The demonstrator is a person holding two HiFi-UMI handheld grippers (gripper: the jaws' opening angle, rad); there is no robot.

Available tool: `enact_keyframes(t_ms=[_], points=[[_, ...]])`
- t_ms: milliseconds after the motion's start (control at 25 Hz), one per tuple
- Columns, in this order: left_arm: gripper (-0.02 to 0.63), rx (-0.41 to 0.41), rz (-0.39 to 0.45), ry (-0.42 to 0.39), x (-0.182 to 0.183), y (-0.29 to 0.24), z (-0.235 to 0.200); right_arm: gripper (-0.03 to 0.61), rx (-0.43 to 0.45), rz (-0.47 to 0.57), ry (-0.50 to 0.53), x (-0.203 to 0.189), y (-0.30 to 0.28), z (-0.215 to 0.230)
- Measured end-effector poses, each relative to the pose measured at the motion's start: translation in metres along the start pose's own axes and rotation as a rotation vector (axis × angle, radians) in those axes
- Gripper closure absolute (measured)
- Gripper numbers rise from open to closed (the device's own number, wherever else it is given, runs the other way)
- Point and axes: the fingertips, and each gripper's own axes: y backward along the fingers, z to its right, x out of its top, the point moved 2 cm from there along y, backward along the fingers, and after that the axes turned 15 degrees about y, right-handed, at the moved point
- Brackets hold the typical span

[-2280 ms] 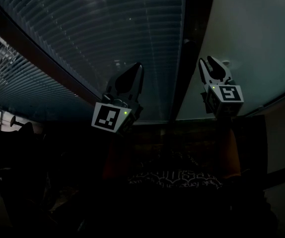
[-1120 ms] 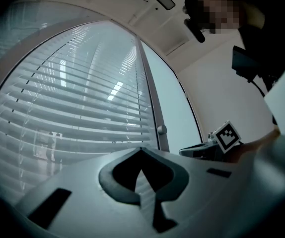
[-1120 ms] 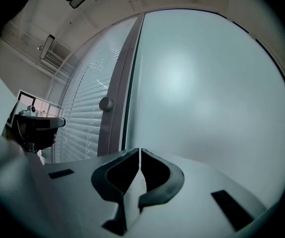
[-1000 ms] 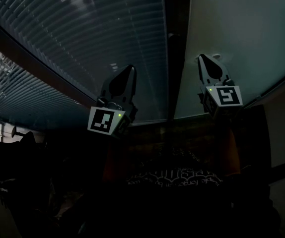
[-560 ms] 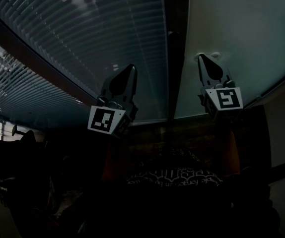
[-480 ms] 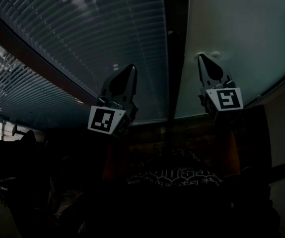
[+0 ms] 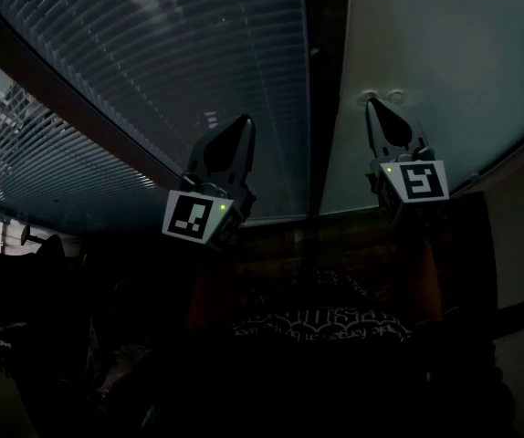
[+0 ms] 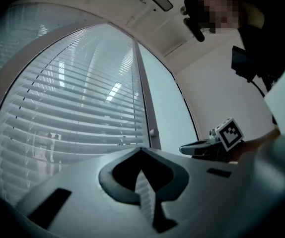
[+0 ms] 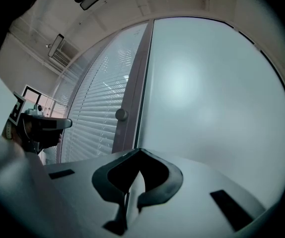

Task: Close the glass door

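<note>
With both tongs pinched shut and empty, our right gripper points nearest the frosted pane we take for the glass door, straight ahead, right of the upright post; our left gripper faces blinds.

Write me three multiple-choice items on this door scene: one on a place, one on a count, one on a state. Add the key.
1. In the head view, the tip of the right claw lies over:
A. the slatted blinds
B. the pale frosted panel
C. the dark frame

2. In the right gripper view, round knobs on the frame number:
A. one
B. two
C. three

3. The right claw's jaws are:
A. wide apart
B. shut on nothing
C. shut on the knob

Key: 1 B, the tip overlaps the panel, right of the frame, while the blinds lie left of it. 2 A, a single knob shows. 3 B, the tips meet with nothing between.
</note>
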Motion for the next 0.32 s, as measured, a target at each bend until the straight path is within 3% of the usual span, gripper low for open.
enact_keyframes(t_ms=[320], points=[[0.612,-0.007,-0.005,0.0,-0.0031,0.0044,0.0045,0.575,-0.003,-0.011,-0.005,-0.0047,0.0067,-0.0022]])
